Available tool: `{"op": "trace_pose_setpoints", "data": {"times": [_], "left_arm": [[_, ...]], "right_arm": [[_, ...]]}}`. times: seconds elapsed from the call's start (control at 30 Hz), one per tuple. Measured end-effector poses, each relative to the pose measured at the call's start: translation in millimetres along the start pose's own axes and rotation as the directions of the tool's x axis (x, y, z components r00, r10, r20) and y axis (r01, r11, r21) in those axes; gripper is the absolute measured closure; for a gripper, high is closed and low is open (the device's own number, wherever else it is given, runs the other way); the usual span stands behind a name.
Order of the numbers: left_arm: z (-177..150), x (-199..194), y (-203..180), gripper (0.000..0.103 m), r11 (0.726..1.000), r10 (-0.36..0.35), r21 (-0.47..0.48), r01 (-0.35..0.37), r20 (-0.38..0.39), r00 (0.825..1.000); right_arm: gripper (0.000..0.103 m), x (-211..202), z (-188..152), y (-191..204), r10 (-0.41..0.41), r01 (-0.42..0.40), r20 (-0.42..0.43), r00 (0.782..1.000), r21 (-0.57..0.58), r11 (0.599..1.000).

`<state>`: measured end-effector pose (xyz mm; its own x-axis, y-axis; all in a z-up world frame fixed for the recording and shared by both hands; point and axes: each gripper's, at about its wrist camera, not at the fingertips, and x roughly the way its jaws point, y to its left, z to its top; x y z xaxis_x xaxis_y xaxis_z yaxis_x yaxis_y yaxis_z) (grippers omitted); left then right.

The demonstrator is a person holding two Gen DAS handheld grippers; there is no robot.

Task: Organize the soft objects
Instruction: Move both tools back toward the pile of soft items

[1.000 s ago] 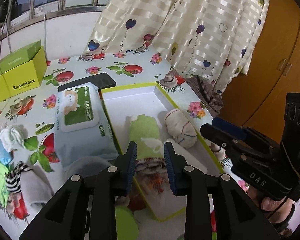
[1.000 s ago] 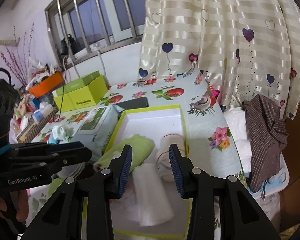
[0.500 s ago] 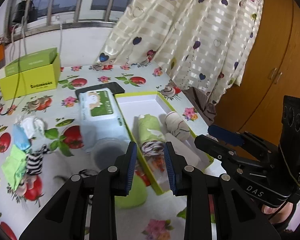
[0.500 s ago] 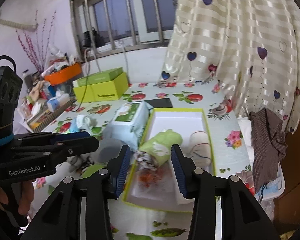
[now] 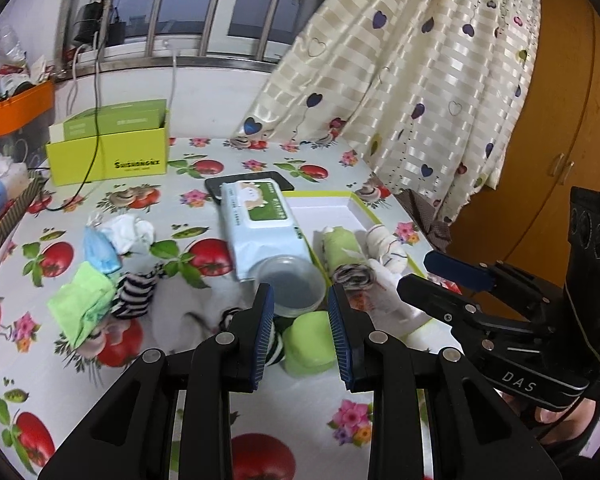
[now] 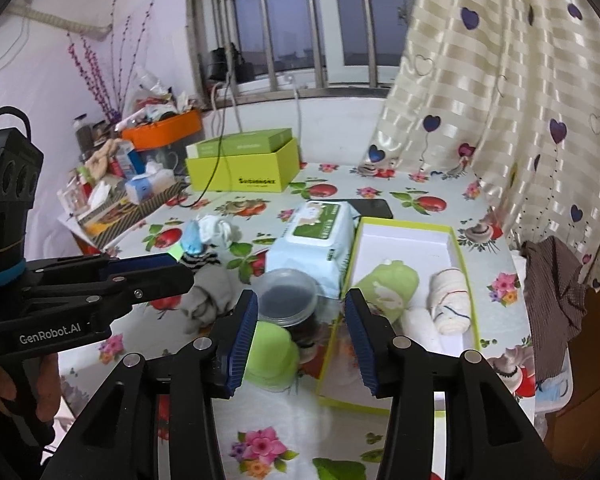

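Observation:
A white box with a yellow-green rim (image 5: 356, 197) (image 6: 465, 258) holds a green roll (image 5: 340, 248) (image 6: 392, 284), a white roll with thin stripes (image 5: 386, 246) (image 6: 450, 300), a striped roll (image 5: 354, 276) and a white folded cloth (image 5: 392, 294) (image 6: 418, 324). Loose on the tablecloth to its left lie a white cloth (image 5: 128, 232) (image 6: 220, 230), a blue one (image 5: 100, 252), a green one (image 5: 84, 300) and a striped sock (image 5: 136, 292) (image 6: 202, 260). My left gripper (image 5: 300, 296) hangs open above the table. My right gripper (image 6: 300, 300) is opening, with nothing between its pads.
A wet-wipes pack (image 5: 260, 232) (image 6: 316, 236), a clear plastic tub (image 5: 288, 288) and a green lid (image 5: 308, 344) sit just left of the box. A phone (image 5: 252, 180) and a yellow-green carton (image 5: 108, 152) lie farther back. A checked cloth (image 6: 552, 292) hangs off the right edge.
Both grippers have drawn back from over the box toward the table's near edge and risen a little. The right jaws have spread wider; the left gap is unchanged.

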<state>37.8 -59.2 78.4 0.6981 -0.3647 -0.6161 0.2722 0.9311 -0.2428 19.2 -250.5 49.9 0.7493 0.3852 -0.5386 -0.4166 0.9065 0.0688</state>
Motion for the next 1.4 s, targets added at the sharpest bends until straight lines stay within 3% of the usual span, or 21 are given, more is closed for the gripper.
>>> {"op": "trace_pose_setpoints", "data": {"times": [0.87, 1.07, 1.4], "left_arm": [[-19, -16, 45, 0.074, 0.996, 0.032, -0.083, -0.031, 0.007, 0.999], [-22, -11, 69, 0.074, 0.989, 0.048, -0.136, -0.049, -0.009, 0.999], [-37, 29, 67, 0.074, 0.995, 0.001, -0.097, -0.011, -0.107, 0.994]], "right_arm": [[0.058, 9, 0, 37, 0.055, -0.058, -0.04, 0.998, -0.083, 0.995], [0.058, 15, -1, 38, 0.056, -0.06, -0.052, 0.997, -0.082, 0.995], [0.058, 24, -4, 32, 0.054, -0.06, -0.074, 0.996, -0.086, 0.994]]}}
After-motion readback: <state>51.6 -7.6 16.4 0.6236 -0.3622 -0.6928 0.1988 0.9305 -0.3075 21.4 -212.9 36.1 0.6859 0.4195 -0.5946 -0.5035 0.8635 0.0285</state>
